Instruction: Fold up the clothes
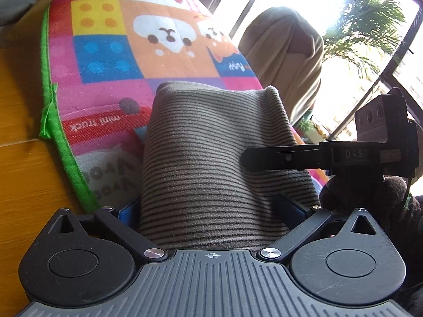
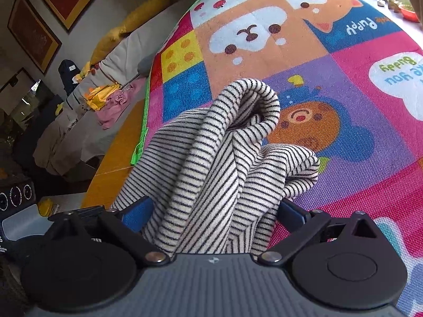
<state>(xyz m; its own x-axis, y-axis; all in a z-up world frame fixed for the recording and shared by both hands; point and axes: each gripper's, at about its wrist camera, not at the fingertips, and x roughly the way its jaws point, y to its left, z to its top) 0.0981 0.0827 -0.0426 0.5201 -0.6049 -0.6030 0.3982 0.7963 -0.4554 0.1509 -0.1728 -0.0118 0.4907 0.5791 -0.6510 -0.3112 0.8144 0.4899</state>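
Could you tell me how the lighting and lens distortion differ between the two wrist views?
Left wrist view: window blown out white, backlit striped garment looks dull brown. Right wrist view: evenly lit, garment crisp white and black. Both: fisheye bends the play mat edges.

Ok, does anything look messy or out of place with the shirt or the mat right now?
The striped black-and-white knit garment is bunched in rumpled ridges between the right gripper jaws, not flat. At the colourful cartoon play mat, the green edge binding sticks out, a loose flap near the wooden floor.
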